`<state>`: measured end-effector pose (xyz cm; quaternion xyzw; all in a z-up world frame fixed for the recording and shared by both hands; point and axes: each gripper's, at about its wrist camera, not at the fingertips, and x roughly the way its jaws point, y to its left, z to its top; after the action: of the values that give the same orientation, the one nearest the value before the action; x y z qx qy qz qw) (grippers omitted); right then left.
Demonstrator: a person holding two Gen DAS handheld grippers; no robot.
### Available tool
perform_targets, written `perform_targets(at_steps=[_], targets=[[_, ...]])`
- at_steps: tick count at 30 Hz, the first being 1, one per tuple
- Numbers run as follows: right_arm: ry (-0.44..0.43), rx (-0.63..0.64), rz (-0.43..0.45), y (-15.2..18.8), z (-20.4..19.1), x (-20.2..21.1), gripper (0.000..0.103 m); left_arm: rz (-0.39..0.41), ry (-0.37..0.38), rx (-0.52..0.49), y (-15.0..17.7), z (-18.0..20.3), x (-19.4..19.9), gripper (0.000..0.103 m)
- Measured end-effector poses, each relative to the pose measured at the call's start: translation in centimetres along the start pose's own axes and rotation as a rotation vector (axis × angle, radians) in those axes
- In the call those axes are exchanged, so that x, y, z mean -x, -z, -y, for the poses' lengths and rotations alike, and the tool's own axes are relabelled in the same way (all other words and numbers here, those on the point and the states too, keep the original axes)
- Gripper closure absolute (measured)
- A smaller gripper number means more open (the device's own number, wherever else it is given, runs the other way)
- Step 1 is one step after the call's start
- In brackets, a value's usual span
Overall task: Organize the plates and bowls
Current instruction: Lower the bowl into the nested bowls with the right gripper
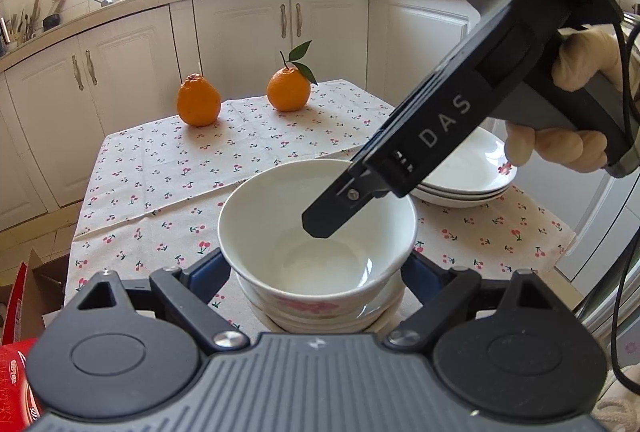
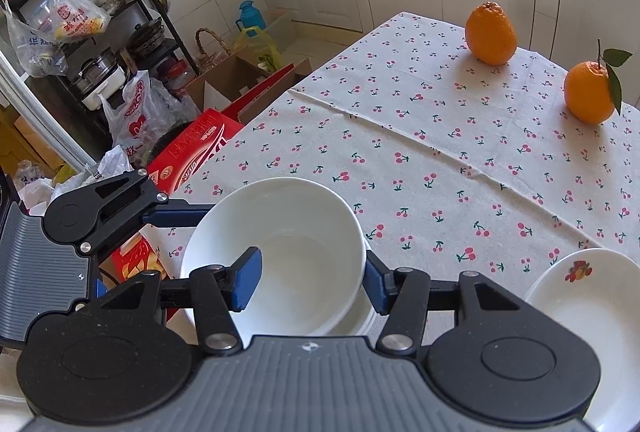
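Right wrist view is showing the right tongs pinching the wall of the white ceramic bowl; the left tongs are gripping it outside, so it should be lowered level onto the stacked bowls.

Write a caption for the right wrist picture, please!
The right gripper pinches the white bowl's rim, one blue finger inside, beside two oranges on a cherry tablecloth.

Black-grey ribbed right gripper, blue fingers, silver screws, "DAS" lettering.
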<state>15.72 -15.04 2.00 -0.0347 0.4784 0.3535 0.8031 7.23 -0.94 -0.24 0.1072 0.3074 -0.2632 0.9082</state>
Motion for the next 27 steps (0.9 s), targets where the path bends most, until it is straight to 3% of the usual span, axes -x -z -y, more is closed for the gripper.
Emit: perform_targets(at_steps=[22, 25, 27], targets=[[0.001, 0.005, 0.000, 0.52, 0.33, -0.60, 0.042, -0.034, 0.038, 0.028, 0.27, -0.43, -0.90, 0.009], [0.003, 0.014, 0.001, 0.50, 0.17, -0.68, 0.040, -0.035, 0.042, 0.029, 0.35, -0.48, -0.93, 0.007], [0.020, 0.026, 0.011, 0.51, -0.05, -0.65, 0.032, -0.038, 0.040, 0.023, 0.45, -0.35, -1.02, 0.006]])
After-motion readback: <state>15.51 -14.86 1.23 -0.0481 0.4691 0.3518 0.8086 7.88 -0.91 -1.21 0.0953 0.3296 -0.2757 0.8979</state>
